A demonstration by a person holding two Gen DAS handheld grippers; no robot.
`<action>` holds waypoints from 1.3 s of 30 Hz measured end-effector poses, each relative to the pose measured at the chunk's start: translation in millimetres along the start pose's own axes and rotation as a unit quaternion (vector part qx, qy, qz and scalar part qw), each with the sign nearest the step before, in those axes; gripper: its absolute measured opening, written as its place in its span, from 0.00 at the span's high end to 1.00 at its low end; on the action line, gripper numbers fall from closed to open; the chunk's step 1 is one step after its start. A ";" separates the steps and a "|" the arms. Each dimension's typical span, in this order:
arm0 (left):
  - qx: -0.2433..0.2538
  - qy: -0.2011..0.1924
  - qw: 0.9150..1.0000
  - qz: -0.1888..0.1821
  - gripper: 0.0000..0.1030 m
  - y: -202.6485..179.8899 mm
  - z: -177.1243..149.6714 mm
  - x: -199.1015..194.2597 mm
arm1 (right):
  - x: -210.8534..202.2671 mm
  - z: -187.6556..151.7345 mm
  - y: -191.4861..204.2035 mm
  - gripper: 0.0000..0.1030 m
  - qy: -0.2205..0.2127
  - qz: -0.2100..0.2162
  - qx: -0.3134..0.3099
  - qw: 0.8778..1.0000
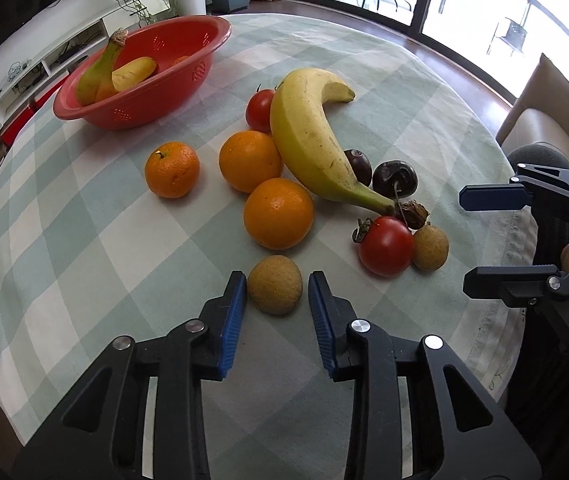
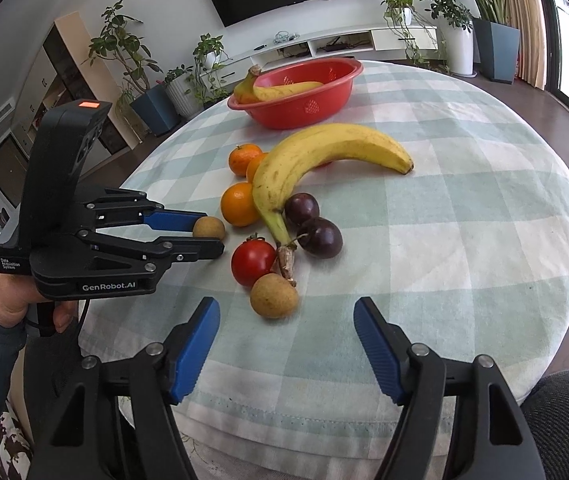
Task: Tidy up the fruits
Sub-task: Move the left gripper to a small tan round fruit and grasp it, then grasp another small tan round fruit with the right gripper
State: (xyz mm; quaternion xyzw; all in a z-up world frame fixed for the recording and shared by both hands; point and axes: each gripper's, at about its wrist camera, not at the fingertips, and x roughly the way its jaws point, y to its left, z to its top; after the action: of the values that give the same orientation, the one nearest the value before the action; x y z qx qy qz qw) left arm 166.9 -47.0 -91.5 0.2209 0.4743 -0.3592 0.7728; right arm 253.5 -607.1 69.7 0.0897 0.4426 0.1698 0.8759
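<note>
Table (image 1: 84, 240): round, draped in a pale green and white checked cloth, soft and slightly rumpled; the hemmed edge is seen curving along the near side in the right wrist view.
Open room: bare cloth is seen to the left of the fruit and across the whole right half of the table.
Bowl (image 1: 188, 80): red plastic, oval, perforated walls; placed at the far left, well apart from the loose fruit; two bananas are held inside.
Banana (image 1: 308, 140): large, curved, smooth yellow skin with brown specks; laid across the middle of the group, its stalk end toward the near right.
Oranges (image 1: 278, 213): three, round and dimpled, grouped left of the banana.
Tomatoes (image 1: 385, 245): two, glossy red; one by the banana stalk, one behind the banana.
Plums (image 1: 394, 179): two, dark and shiny, right of the banana.
Brown fruit (image 1: 274, 285): small, round, rough tan skin; set at the near edge of the group.
Second brown fruit (image 2: 273, 295): same kind, touching the near tomato.
Left gripper (image 1: 274, 292): black frame, ribbed blue pads; closed around the brown fruit, one pad touching it, a sliver of gap seen at the other.
Right gripper (image 2: 286, 344): jaws spread, nothing held, poised over the near cloth just short of the second brown fruit.
</note>
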 end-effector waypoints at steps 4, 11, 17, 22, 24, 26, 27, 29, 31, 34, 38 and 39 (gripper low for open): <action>-0.003 -0.001 1.000 -0.002 0.71 -0.1 0.9 3.7 | 1.6 1.1 -0.2 0.29 0.002 0.000 -0.002 1.000; -0.006 -0.003 1.000 0.001 0.76 -0.1 0.4 2.8 | 4.2 0.5 1.6 0.31 0.005 -0.002 -0.007 1.000; -0.015 -0.006 1.000 -0.002 0.76 1.0 -4.9 -0.8 | 7.0 -0.5 4.2 0.32 0.007 -0.004 -0.012 1.000; -0.040 -0.023 0.999 -0.011 0.76 3.6 -11.8 -12.2 | 13.7 3.7 8.9 0.41 0.011 -0.010 -0.030 0.999; -0.054 -0.034 0.998 -0.012 0.76 4.2 -15.6 -19.9 | 17.8 5.8 9.6 0.44 0.014 -0.014 -0.033 0.999; -0.066 -0.043 0.997 -0.014 0.76 4.4 -19.5 -26.4 | 22.3 8.0 10.6 0.48 0.019 -0.014 -0.035 0.999; -0.071 -0.047 0.996 -0.015 0.76 4.4 -21.5 -29.1 | 25.1 9.0 11.5 0.49 0.022 -0.016 -0.038 0.999; -0.084 -0.050 0.995 -0.017 0.76 5.2 -26.3 -32.1 | 27.9 9.5 13.5 0.50 0.022 -0.019 -0.044 0.999; -0.094 -0.053 0.994 -0.020 0.76 6.2 -33.5 -35.3 | 29.6 9.9 15.2 0.52 0.021 -0.023 -0.051 0.998; -0.104 -0.058 0.993 -0.022 0.76 5.5 -41.1 -37.8 | 30.8 9.6 16.8 0.56 0.020 -0.031 -0.062 0.997; -0.112 -0.058 0.992 -0.026 0.76 5.5 -47.6 -37.7 | 30.7 6.5 20.9 0.62 0.020 -0.042 -0.085 0.995; -0.113 -0.058 0.992 -0.026 0.76 5.9 -48.8 -37.2 | 30.7 6.1 22.1 0.63 0.021 -0.043 -0.090 0.995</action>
State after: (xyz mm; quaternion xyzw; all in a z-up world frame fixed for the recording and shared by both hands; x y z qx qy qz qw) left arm 132.5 2.9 -80.3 0.0989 0.4719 -0.3352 0.8094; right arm 270.5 -575.2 57.3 -0.0124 0.4472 0.1728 0.8775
